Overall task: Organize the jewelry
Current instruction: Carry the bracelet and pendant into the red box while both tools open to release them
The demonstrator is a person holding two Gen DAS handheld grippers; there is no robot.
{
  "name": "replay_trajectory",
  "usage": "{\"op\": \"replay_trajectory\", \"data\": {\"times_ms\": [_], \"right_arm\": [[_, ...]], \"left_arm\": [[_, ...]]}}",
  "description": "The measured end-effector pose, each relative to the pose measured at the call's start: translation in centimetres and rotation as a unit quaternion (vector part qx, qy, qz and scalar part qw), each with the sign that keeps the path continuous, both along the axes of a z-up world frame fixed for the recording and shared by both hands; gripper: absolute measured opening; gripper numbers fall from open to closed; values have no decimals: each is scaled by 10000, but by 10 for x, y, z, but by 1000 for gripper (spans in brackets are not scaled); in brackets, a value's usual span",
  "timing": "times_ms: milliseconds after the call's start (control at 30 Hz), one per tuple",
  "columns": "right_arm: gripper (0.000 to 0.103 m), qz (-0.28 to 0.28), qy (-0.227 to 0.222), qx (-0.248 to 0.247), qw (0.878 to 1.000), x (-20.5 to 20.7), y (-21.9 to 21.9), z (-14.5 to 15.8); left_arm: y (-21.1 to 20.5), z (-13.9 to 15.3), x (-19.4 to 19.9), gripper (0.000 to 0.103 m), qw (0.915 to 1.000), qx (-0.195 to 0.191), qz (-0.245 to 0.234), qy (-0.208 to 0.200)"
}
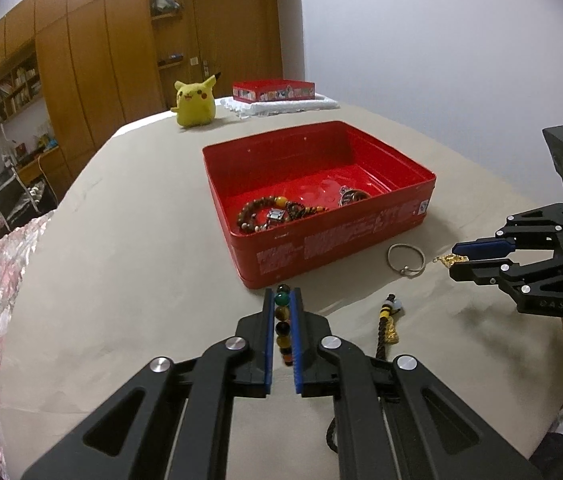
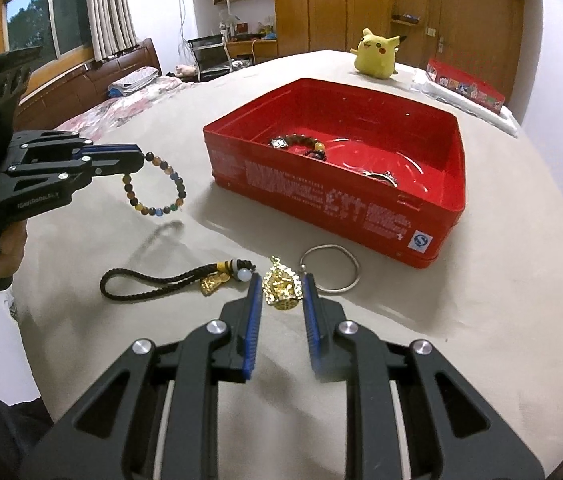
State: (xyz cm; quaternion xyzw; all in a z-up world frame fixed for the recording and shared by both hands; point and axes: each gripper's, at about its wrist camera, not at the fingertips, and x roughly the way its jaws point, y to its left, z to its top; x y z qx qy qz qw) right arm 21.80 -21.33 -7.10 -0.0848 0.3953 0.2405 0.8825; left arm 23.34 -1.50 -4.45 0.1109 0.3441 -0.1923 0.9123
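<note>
Left gripper (image 2: 143, 164) clamps a beaded bracelet (image 2: 157, 186), centre-left; right gripper (image 2: 281, 292) apparently grips a gold pendant (image 2: 281, 288), lower centre, before the red tin (image 2: 321, 200).

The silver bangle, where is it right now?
In the right wrist view, the silver bangle lies on the table beside the red tin's near wall, right of the gold pendant.

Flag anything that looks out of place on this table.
Nothing is spilled or damaged. Two pieces lie outside the red tin: a silver bangle and a black cord charm. A yellow plush toy among the jewelry is the only oddity.
</note>
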Motion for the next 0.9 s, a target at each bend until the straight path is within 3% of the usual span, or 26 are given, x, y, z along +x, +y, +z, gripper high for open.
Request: {"op": "replay_trajectory", "data": {"times_ms": [900], "right_arm": [[19,-63,-337,39,9994,-9,-9,36]], "left_arm": [[-8,39,-16,7,9988,100,-151,-460]]}}
